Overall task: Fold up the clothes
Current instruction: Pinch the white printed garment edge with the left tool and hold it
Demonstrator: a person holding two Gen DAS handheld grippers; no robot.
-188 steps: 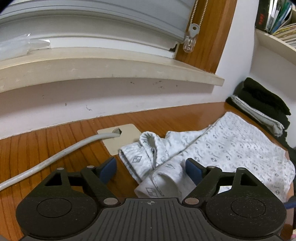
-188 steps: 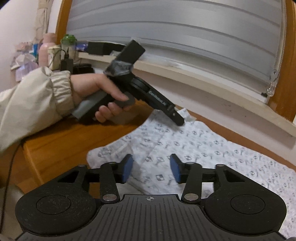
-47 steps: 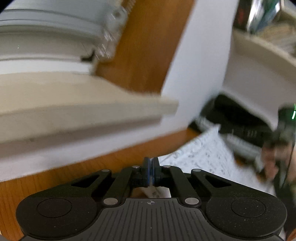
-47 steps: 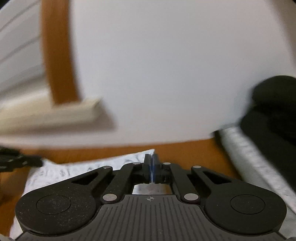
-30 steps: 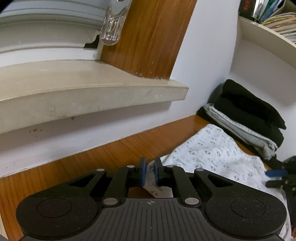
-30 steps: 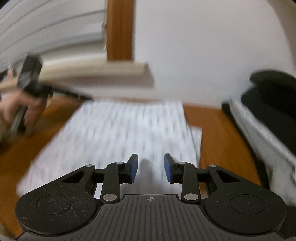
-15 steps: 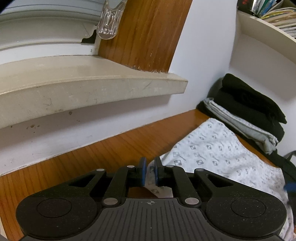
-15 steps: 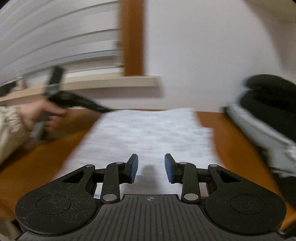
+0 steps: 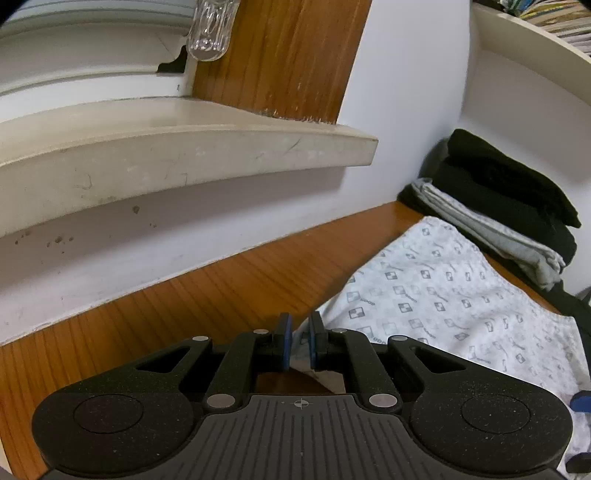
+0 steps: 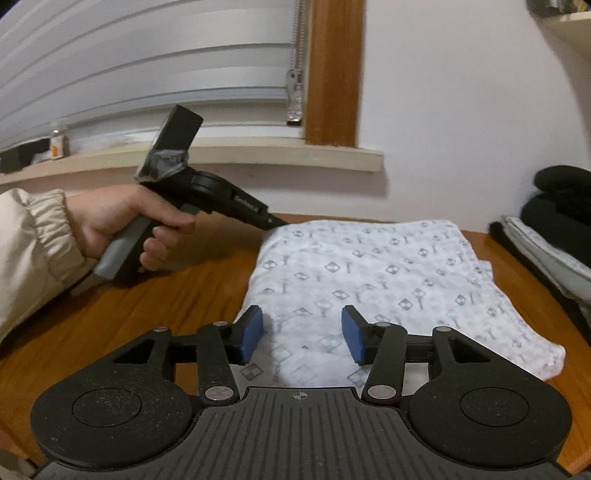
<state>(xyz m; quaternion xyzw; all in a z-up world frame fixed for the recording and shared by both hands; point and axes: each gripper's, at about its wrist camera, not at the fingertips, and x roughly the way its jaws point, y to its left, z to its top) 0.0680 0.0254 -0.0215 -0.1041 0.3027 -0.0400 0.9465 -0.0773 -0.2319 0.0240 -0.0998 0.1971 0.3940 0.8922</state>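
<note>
A white garment (image 9: 443, 295) with a small grey diamond print lies folded flat on the wooden table (image 9: 184, 317). My left gripper (image 9: 298, 332) is shut on its edge, with fabric pinched between the blue pads. In the right wrist view a hand (image 10: 122, 218) holds that left gripper (image 10: 279, 222), whose tip is at the far left corner of the garment (image 10: 369, 266). My right gripper (image 10: 302, 328) hovers over the garment's near edge. Its jaws are opening, the cloth lies below them and the pads grip nothing.
A stack of folded black and grey clothes (image 9: 509, 206) sits against the wall on the right, just beyond the garment. A window sill (image 9: 184, 147) juts out above the table's back edge, with a blind cord pull (image 9: 210, 29) hanging over it. A beige sleeve (image 10: 29, 236) is at left.
My right gripper has slid sideways along the garment's near edge and its jaws have spread wider. The left gripper stays shut on the cloth in nearly the same place.
</note>
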